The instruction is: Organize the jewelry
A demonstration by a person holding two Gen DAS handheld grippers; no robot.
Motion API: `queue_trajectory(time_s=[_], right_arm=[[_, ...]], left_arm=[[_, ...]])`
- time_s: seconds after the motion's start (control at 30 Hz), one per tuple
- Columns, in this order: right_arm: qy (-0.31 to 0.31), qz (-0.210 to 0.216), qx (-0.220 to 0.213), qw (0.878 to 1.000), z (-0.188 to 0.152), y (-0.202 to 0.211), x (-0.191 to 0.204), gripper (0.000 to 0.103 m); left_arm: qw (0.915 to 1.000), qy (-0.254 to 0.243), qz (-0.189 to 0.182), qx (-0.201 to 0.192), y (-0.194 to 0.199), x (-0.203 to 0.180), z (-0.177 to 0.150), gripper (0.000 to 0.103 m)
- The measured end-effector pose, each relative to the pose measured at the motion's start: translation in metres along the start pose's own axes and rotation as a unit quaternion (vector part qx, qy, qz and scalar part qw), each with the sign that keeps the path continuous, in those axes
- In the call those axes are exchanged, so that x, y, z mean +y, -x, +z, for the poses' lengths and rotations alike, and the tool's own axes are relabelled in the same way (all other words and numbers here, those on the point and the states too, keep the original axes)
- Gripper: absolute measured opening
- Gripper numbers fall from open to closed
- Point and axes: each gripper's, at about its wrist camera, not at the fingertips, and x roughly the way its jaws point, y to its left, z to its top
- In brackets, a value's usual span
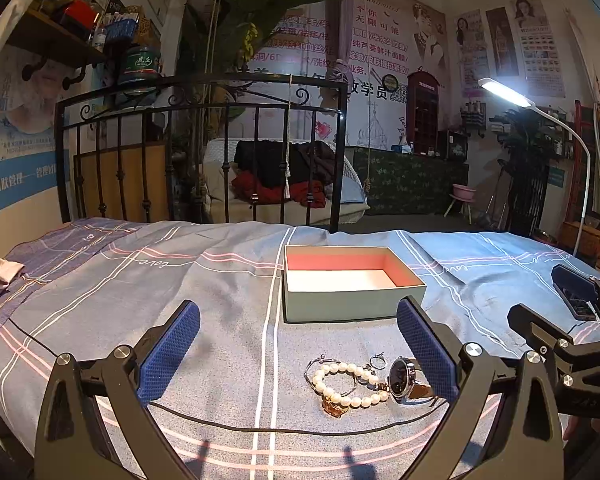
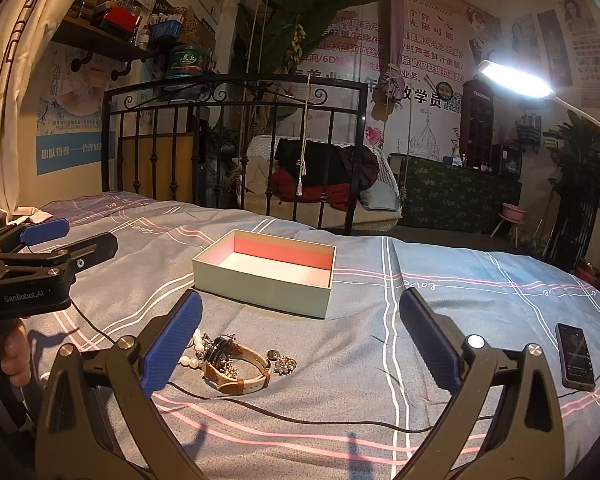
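Observation:
An open pale green box (image 1: 352, 300) with a pink and white inside stands on the bed; it also shows in the right wrist view (image 2: 260, 284). In front of it lies a jewelry pile: a pearl bracelet (image 1: 342, 398), a small ring (image 1: 377, 361), a gold piece (image 1: 334, 409) and a watch (image 1: 402, 378) with a brown strap (image 2: 240, 376), plus a sparkly earring (image 2: 285, 363). My left gripper (image 1: 298, 354) is open and empty, just above and behind the pile. My right gripper (image 2: 300, 350) is open and empty, to the right of the pile.
A black cable (image 2: 300, 416) runs across the plaid bedspread in front of the jewelry. A dark phone (image 2: 575, 356) lies at the right. A black iron bed frame (image 1: 204, 152) stands behind the bed. A lit floor lamp (image 2: 514, 78) stands at the right.

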Motion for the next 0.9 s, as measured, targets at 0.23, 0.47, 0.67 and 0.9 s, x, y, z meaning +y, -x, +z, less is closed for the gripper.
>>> queue_trajectory(time_s=[0.23,0.47,0.67,0.9], right_arm=[[-0.001,0.000,-0.001,1.000,0.002,0.003,-0.001,0.097],[-0.004,0.000,-0.005,1.000,0.005,0.008,-0.003,0.097],[-0.005,-0.002,-0.008,1.000,0.007,0.010,-0.005,0.097],[-0.006,-0.002,-0.012,1.000,0.010,0.013,-0.006,0.097]], left_arm=[[1.0000,0.000,0.000,0.001,0.000,0.000,0.000,0.096],[1.0000,-0.001,0.000,0.002,-0.001,0.000,0.000,0.096],[1.0000,-0.001,-0.002,0.003,-0.001,0.001,-0.001,0.096],[1.0000,-0.001,-0.002,0.001,-0.002,0.000,-0.003,0.096]])
